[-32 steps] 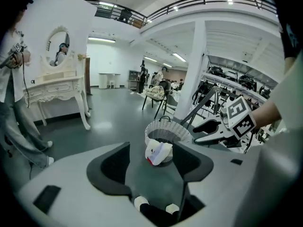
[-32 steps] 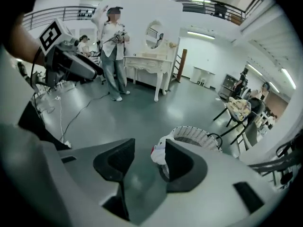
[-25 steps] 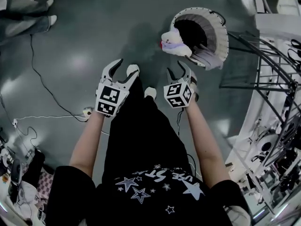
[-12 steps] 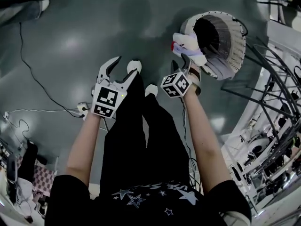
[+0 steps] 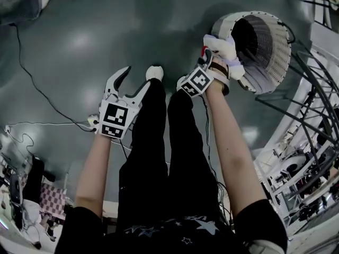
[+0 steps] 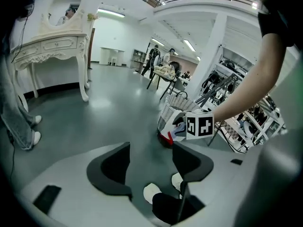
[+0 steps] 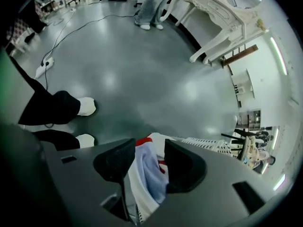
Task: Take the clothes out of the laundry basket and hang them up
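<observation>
No word, number or brand can be read anywhere. The black shirt [image 5: 175, 239], at the near edge of the head view, bears white stars [image 5: 204, 226]. Small white marks sit between them, too cut off to make out as letters. The left marker cube [image 5: 115, 120] and the right marker cube [image 5: 197, 82] carry black-and-white square code patterns, with no letters or digits. The left gripper view shows two faces of the right cube with the same kind of pattern. Nothing in the far room is sharp enough to read.
</observation>
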`<state>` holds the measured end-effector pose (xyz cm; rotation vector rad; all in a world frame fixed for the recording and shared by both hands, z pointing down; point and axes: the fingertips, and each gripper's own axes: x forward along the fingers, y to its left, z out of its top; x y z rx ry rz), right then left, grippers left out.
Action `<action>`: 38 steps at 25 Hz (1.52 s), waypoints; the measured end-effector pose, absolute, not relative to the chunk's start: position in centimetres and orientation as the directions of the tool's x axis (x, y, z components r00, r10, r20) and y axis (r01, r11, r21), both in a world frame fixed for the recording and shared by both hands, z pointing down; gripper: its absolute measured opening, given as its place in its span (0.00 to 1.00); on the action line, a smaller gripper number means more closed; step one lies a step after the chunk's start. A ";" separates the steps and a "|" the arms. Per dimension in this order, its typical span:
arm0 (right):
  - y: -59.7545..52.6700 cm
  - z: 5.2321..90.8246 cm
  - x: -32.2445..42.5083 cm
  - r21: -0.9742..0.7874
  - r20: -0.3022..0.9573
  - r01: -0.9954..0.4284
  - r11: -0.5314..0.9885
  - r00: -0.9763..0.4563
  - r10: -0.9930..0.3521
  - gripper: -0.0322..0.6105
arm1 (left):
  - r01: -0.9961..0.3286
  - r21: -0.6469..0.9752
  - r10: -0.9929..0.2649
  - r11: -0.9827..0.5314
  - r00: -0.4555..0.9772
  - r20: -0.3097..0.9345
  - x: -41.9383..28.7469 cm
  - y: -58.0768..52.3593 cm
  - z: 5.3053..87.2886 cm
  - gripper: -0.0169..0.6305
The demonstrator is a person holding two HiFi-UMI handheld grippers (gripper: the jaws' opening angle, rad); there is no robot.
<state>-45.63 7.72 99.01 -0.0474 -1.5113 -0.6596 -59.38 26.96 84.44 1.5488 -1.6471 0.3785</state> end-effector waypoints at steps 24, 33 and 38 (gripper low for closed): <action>5.6 102.0 -46.1 0.433 0.872 0.528 0.731 -0.038 -0.489 0.09 | -0.916 0.324 -0.649 0.235 0.100 0.754 -59.4 26.6 86.8 0.46; 8.4 95.8 -45.7 0.405 0.914 0.313 0.859 -0.169 -0.370 0.08 | -0.927 0.304 -0.651 0.221 0.092 0.754 -58.9 24.8 83.8 0.47; 9.3 93.1 -44.1 0.335 0.930 0.199 0.921 -0.225 -0.289 0.08 | -0.933 0.303 -0.647 0.194 0.110 0.754 -57.1 23.4 83.3 0.47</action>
